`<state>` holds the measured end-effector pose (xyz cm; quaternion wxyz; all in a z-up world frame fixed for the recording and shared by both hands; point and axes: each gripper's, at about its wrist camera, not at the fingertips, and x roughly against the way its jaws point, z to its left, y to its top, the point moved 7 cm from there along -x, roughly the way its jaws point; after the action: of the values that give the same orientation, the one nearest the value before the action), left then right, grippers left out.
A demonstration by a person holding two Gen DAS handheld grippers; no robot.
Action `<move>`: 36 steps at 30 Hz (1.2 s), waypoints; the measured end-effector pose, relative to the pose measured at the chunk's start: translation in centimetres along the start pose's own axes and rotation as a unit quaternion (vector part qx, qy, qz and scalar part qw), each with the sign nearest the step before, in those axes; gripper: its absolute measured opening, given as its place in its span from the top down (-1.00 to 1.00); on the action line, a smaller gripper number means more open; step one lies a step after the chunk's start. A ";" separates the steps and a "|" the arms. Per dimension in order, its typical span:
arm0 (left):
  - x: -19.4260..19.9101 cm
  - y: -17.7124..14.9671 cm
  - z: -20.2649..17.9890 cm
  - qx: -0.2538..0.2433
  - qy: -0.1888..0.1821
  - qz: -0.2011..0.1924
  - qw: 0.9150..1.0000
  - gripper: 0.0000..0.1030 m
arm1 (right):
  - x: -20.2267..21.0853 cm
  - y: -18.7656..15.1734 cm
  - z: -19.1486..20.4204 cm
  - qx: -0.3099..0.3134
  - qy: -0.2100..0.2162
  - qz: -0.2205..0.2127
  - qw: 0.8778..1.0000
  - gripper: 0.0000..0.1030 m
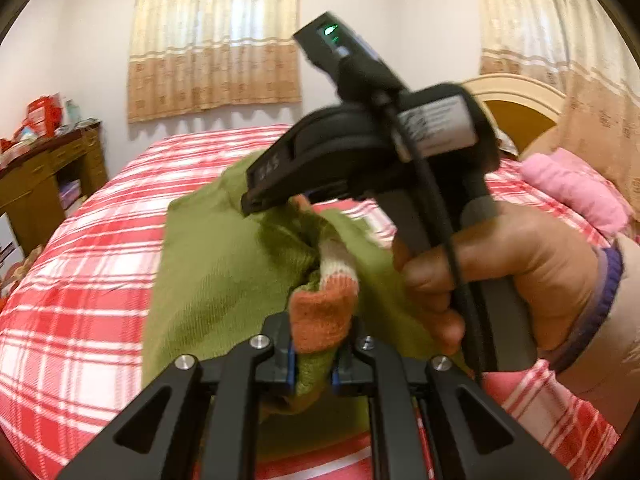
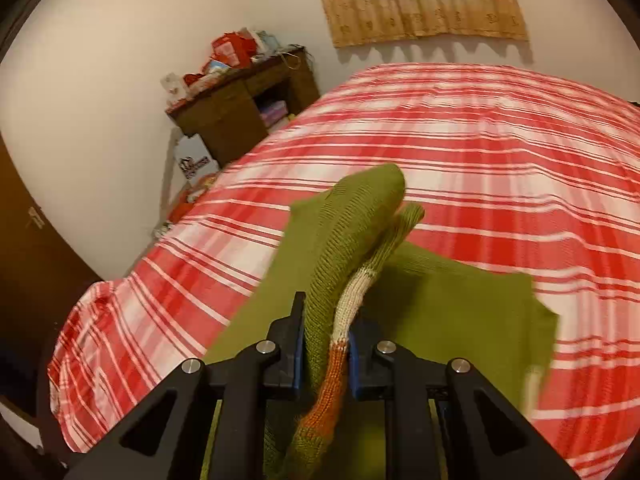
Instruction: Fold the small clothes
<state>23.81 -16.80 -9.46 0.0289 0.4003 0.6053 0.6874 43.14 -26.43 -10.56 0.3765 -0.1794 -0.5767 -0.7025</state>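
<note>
A small green knit sweater (image 1: pixel 216 264) with orange and white bands lies partly on the red plaid bed (image 1: pixel 80 320). My left gripper (image 1: pixel 314 356) is shut on its orange and green striped edge. In the left wrist view the right gripper (image 1: pixel 260 200) reaches in from the right, held by a hand (image 1: pixel 520 272), its tip on the sweater's raised fold. In the right wrist view my right gripper (image 2: pixel 326 348) is shut on a bunched fold of the sweater (image 2: pixel 352 232), lifted above the flat green part (image 2: pixel 460 312).
The plaid bed (image 2: pixel 500 160) fills both views. A brown desk (image 2: pixel 240 108) with red clutter stands by the wall at the left. A pink garment (image 1: pixel 572 188) lies near the headboard (image 1: pixel 516 96). Curtains (image 1: pixel 212 40) hang behind.
</note>
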 end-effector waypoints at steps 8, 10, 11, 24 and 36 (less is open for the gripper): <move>-0.5 -0.1 -1.3 -0.023 -0.037 0.014 0.999 0.77 | 2.2 -1.9 -5.5 -0.023 -0.035 0.003 0.999 0.68; -0.6 -0.3 -1.3 -0.027 -0.044 0.018 0.999 0.77 | 2.6 -2.4 -6.7 -0.032 -0.042 0.003 0.999 0.68; -0.9 -0.4 -1.8 -0.028 -0.048 0.022 0.998 0.77 | 2.7 -2.7 -7.4 -0.036 -0.046 0.004 0.998 0.68; -0.1 -1.7 -1.8 -0.042 -0.070 0.079 0.994 0.63 | 2.2 -6.3 -11.6 -0.117 -0.045 -0.013 0.992 0.55; 7.1 -7.9 6.5 -0.004 0.004 0.100 0.995 0.12 | 15.0 -12.5 -8.8 -0.129 -0.100 -0.082 0.983 -0.14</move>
<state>19.30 -5.77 -12.89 -0.0411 0.4560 0.5597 0.6908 25.76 -38.93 -11.09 0.2315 -0.2481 -0.5287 -0.7780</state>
